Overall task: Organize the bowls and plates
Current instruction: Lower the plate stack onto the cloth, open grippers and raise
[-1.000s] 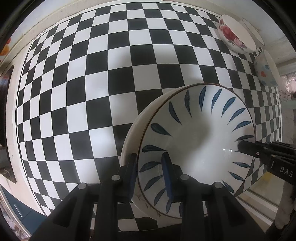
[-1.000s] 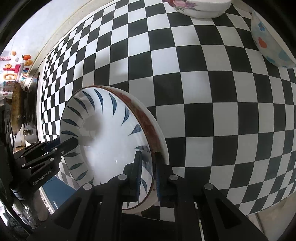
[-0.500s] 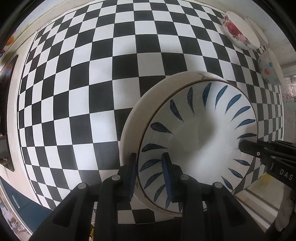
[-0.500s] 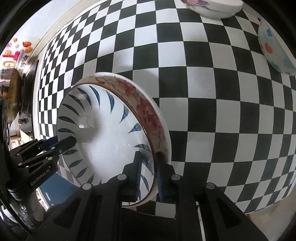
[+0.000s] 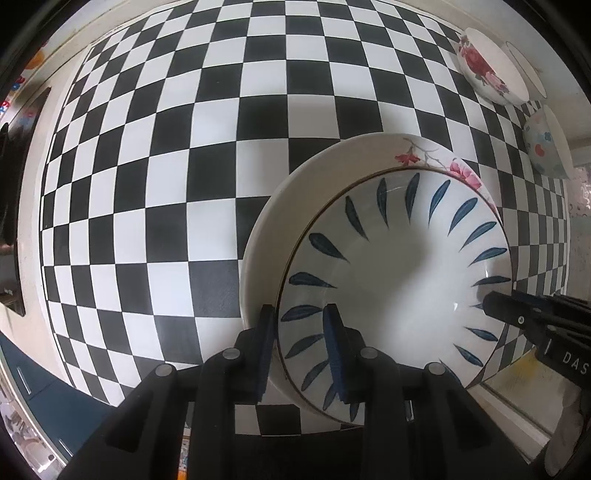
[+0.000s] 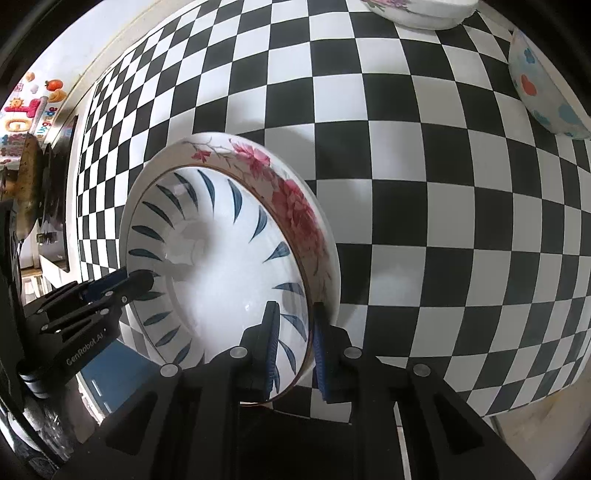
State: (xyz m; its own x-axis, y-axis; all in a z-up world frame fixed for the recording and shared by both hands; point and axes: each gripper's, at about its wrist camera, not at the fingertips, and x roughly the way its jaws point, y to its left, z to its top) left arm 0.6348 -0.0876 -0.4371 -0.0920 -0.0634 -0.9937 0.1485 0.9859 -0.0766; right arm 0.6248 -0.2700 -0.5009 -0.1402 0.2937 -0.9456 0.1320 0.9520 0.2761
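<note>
A white blue-leaf bowl [image 5: 399,280] sits nested on a pink-flower plate [image 5: 280,221], both held above the checkered table. My left gripper [image 5: 301,325] is shut on the near rim of the stack. My right gripper [image 6: 293,321] is shut on the opposite rim of the bowl [image 6: 221,266] and the flower plate [image 6: 295,210]. Each gripper shows in the other's view: the right one [image 5: 495,306] and the left one [image 6: 140,280].
A rose-pattern bowl [image 5: 487,70] and a dotted bowl [image 5: 546,144] stand at the table's far right; they also show in the right wrist view, the rose bowl [image 6: 417,11] and the dotted bowl [image 6: 543,85]. The checkered tablecloth [image 5: 184,147] spreads out to the left.
The held stack has shifted so that the flower plate's rim now shows beyond the bowl. Both grippers keep their grip.
</note>
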